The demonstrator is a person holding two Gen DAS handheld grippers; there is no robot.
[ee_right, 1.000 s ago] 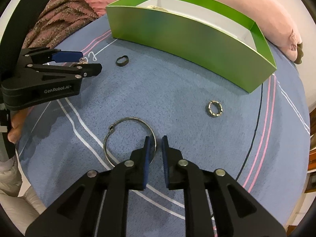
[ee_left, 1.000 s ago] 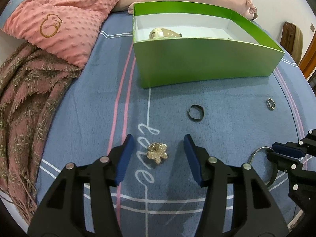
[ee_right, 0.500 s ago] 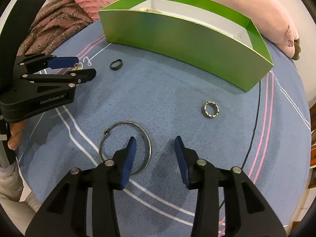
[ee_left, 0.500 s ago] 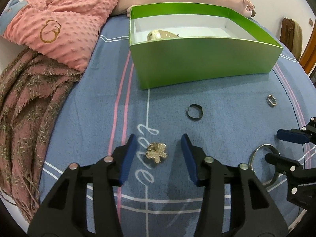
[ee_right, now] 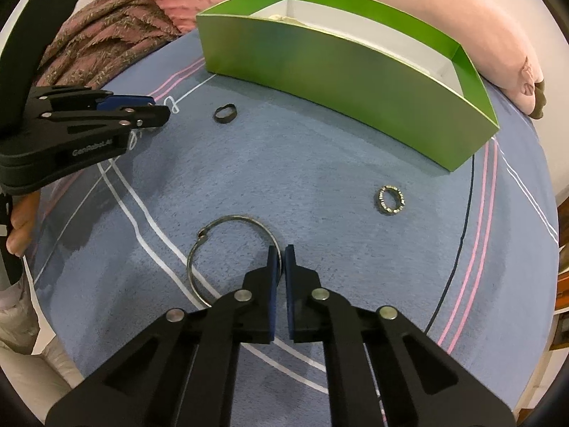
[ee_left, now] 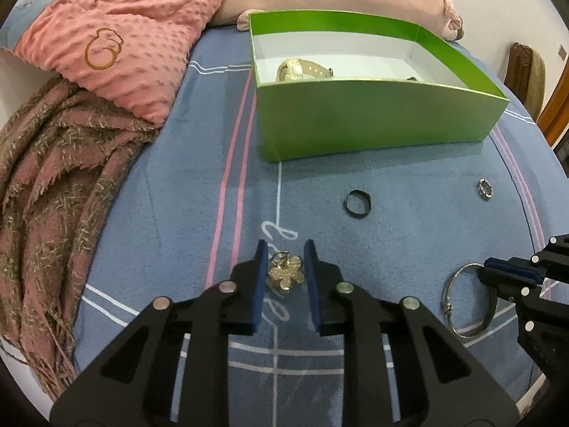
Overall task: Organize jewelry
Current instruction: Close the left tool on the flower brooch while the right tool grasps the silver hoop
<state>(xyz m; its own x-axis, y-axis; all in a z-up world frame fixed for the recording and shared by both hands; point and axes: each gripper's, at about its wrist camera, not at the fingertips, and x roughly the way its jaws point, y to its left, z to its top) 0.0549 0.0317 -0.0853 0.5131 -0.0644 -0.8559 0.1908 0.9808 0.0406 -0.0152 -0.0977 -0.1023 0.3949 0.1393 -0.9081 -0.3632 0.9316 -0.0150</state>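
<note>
Left wrist: green box [ee_left: 373, 121] holds watch [ee_left: 302, 69], perhaps more; left gripper [ee_left: 285, 267] pinching brooch [ee_left: 285, 274].

A blue bedspread [ee_left: 177, 213] with pink and white stripes carries a green box [ee_left: 377, 121], white inside, at 12 o'clock. Gold flower brooch [ee_left: 286, 273], black ring [ee_left: 357, 204], silver bangle [ee_right: 231, 256]. Coral dotted blanket [ee_left: 124, 35] at 10 o'clock.

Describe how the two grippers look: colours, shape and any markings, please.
Both are alike. The left gripper and the right gripper have black angular plastic linkage arms with triangular cut-outs and round silver rivets at the joints. Each finger carries a flat dark blue pad. In the right wrist view, white "GenRobot.AI" lettering marks the left gripper's side. No cables show.
</note>
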